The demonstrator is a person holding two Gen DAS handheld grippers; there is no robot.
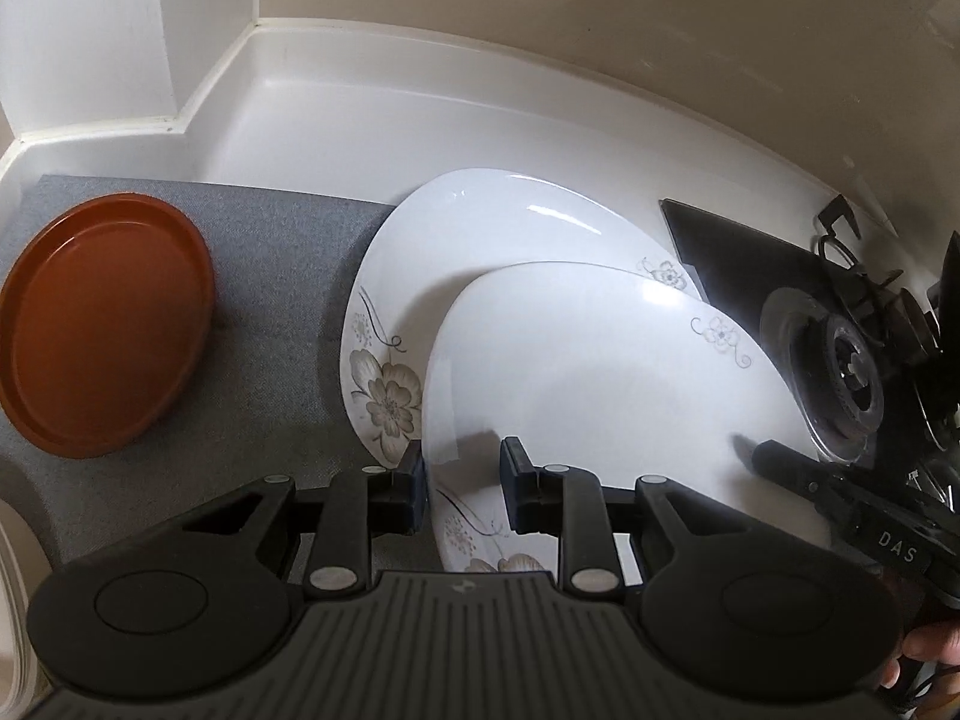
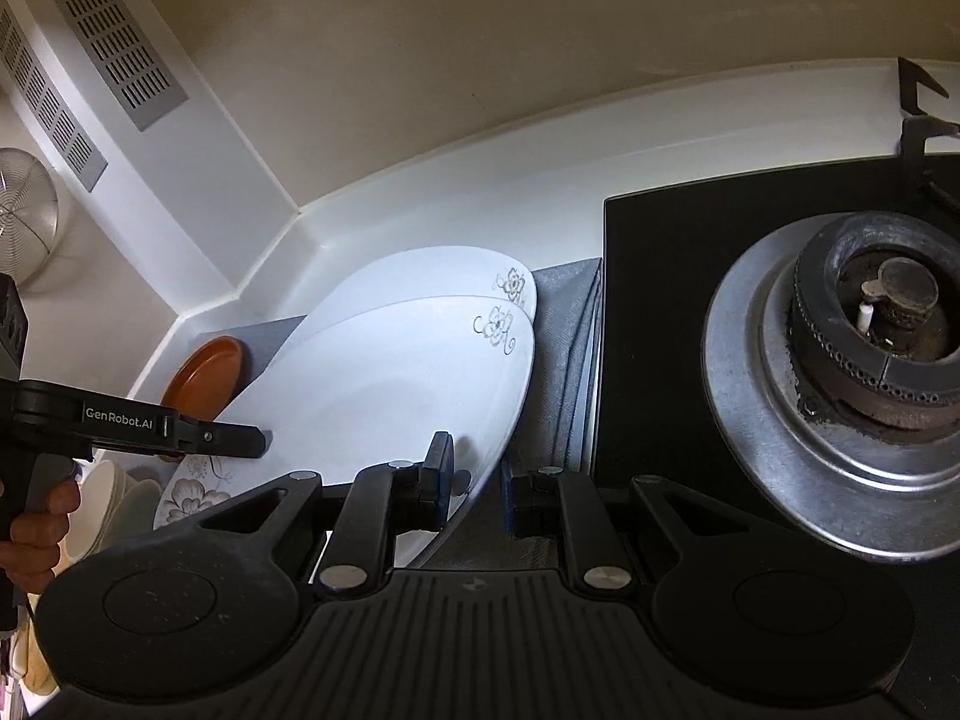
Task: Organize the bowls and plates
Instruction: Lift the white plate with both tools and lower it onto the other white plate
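Left wrist: 2 grippers' jaws straddle upper floral plate [image 1: 588, 372].

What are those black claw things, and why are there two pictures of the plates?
They are grabbers that a person holds, one in each hand, each with a camera looking along its two fingers. One picture is from the left gripper, the other from the right gripper. Both have their fingers around opposite edges of the top plate; I cannot tell if they are squeezing. It lies tilted over a second flowered plate. An orange plate sits on the grey mat, and a stove burner is to the right.
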